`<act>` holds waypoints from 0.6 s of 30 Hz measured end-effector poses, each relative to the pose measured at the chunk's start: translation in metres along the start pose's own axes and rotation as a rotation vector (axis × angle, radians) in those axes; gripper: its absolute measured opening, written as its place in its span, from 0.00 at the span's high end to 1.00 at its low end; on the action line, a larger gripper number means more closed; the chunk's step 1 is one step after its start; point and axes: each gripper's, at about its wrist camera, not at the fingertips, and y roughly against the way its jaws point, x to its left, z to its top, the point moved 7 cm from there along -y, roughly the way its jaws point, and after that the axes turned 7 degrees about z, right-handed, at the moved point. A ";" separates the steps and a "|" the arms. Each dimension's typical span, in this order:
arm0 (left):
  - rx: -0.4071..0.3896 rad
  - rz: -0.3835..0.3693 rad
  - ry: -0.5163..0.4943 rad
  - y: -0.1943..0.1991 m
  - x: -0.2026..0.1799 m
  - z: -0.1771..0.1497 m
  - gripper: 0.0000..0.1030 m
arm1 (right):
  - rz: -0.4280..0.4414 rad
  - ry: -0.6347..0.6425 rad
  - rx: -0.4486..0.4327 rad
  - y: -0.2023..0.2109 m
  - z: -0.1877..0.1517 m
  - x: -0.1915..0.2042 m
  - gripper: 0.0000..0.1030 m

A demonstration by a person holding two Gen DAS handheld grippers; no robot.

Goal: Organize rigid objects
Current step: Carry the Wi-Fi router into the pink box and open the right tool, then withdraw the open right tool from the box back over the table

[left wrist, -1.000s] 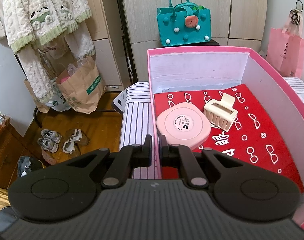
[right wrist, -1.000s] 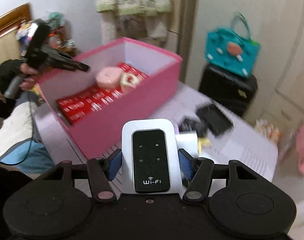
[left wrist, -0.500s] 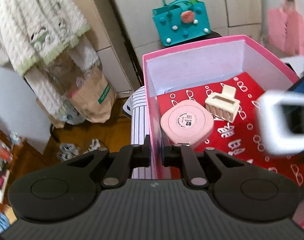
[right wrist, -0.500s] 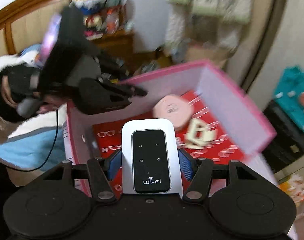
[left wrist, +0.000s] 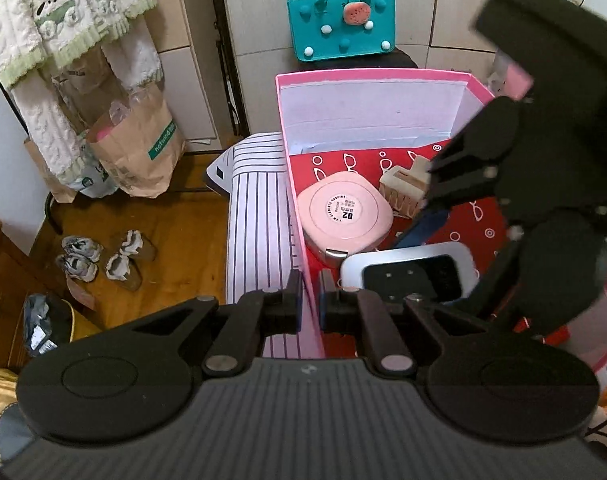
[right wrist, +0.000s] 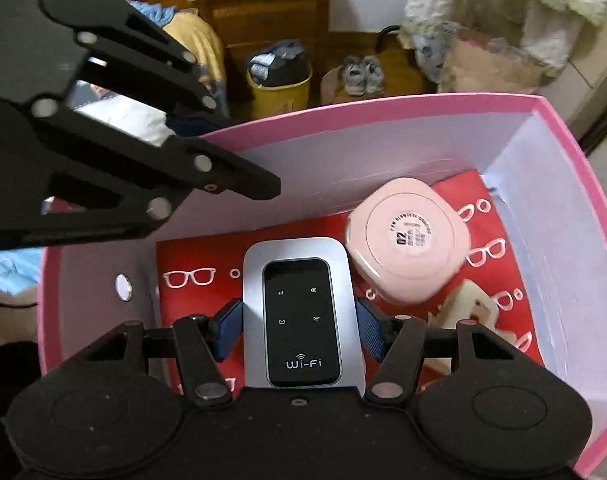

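My left gripper (left wrist: pixel 310 294) is shut on the near left wall of the pink box (left wrist: pixel 295 208). My right gripper (right wrist: pixel 299 322) is shut on a white Wi-Fi router (right wrist: pixel 301 316) and holds it low inside the pink box (right wrist: pixel 383 120), over its red glasses-print floor. The router also shows in the left wrist view (left wrist: pixel 411 274). A pink rounded case (left wrist: pixel 345 214) lies in the box beside the router, and a cream hair claw (left wrist: pixel 403 188) lies behind it. Both also show in the right wrist view: the pink case (right wrist: pixel 409 240) and the hair claw (right wrist: pixel 463 308).
The box stands on a striped surface (left wrist: pixel 255 216). A teal bag (left wrist: pixel 341 20) stands behind the box. Paper bags (left wrist: pixel 135 144) and shoes (left wrist: pixel 103 260) lie on the wooden floor at the left. A yellow bin (right wrist: pixel 279 88) and wooden cabinet (right wrist: pixel 271 12) stand beyond the box.
My right gripper has carried the router from outside the box over its wall and down inside, close to the pink case. My left gripper has kept its hold on the box wall.
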 end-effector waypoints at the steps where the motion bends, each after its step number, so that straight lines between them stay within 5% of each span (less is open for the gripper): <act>1: -0.003 0.007 -0.006 0.000 -0.001 0.000 0.93 | 0.004 -0.003 0.006 -0.003 0.002 -0.002 0.37; 9: 0.012 0.015 -0.021 -0.003 -0.004 -0.003 0.93 | -0.048 0.048 0.014 -0.002 0.002 -0.007 0.35; 18: 0.017 0.006 -0.017 -0.006 -0.004 -0.009 0.91 | -0.225 -0.146 -0.424 0.119 -0.049 0.002 0.34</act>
